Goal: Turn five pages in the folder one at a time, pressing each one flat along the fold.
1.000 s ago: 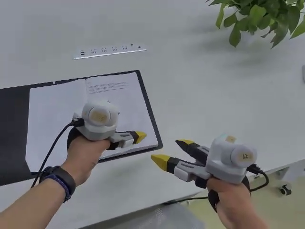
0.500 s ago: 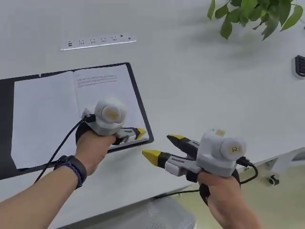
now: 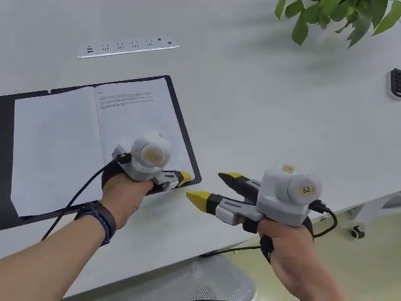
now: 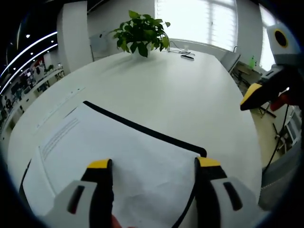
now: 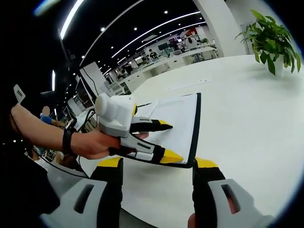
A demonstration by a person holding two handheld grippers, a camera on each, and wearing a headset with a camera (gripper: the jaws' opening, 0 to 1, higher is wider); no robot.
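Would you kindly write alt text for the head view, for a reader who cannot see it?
The left hand-held gripper is at the open folder's near right corner; the right hand-held gripper, jaws open, hovers beside it over the table.

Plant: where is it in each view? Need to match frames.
Head view: plant, top right edge, cropped.
Left gripper view: plant, top centre.
Right gripper view: plant, upper right.
Shared landmark: the open folder, its black-edged near right corner in all three.
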